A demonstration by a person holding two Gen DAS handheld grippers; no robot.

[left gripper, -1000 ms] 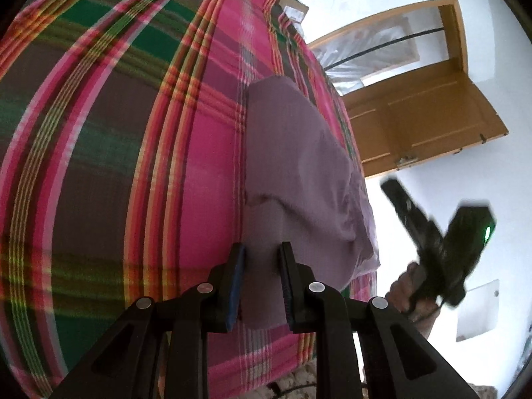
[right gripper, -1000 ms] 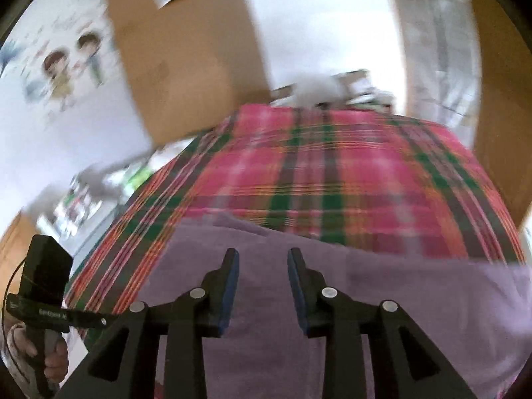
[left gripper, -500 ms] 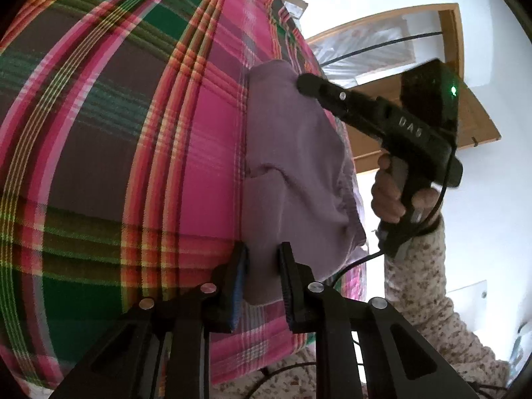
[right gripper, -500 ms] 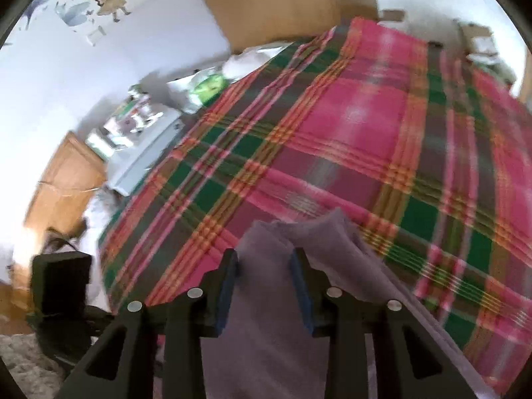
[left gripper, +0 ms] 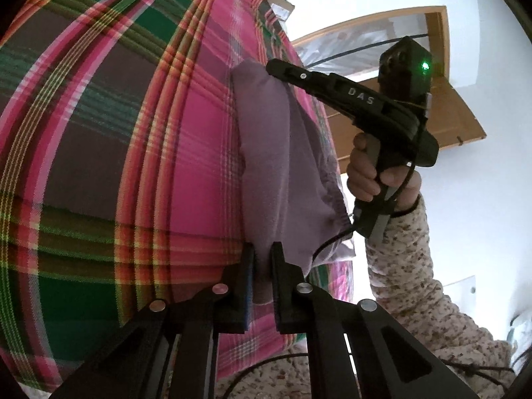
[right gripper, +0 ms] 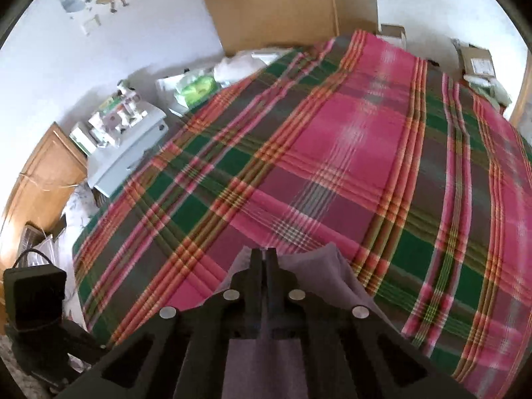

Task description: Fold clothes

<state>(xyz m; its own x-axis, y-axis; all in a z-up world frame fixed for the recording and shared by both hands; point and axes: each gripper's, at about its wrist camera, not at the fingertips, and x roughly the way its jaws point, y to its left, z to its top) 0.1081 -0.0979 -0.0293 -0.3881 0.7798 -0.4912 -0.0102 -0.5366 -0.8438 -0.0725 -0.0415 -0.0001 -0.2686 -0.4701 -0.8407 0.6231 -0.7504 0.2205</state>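
Note:
A mauve garment (left gripper: 266,153) lies along the right edge of a bed covered by a pink, green and brown plaid sheet (left gripper: 116,133). My left gripper (left gripper: 263,252) is shut on the garment's near corner, with cloth pinched between its pads. In the left wrist view my right gripper (left gripper: 273,65) reaches in from the right, a hand around its handle, its tip at the garment's far corner. Seen from the right wrist, the right gripper (right gripper: 263,255) is shut on that corner of the garment (right gripper: 319,266), its fingers nearly touching.
A wooden door (left gripper: 399,123) stands open beyond the bed's right side. In the right wrist view a white cabinet with boxes (right gripper: 123,136), bags (right gripper: 196,89) and a brown headboard panel (right gripper: 282,3) line the far sides. A floral sleeve (left gripper: 432,282) crosses the lower right.
The right gripper swung in to the garment's far corner and closed on it. The left gripper kept its hold on the near corner, and the garment now looks more gathered lengthwise.

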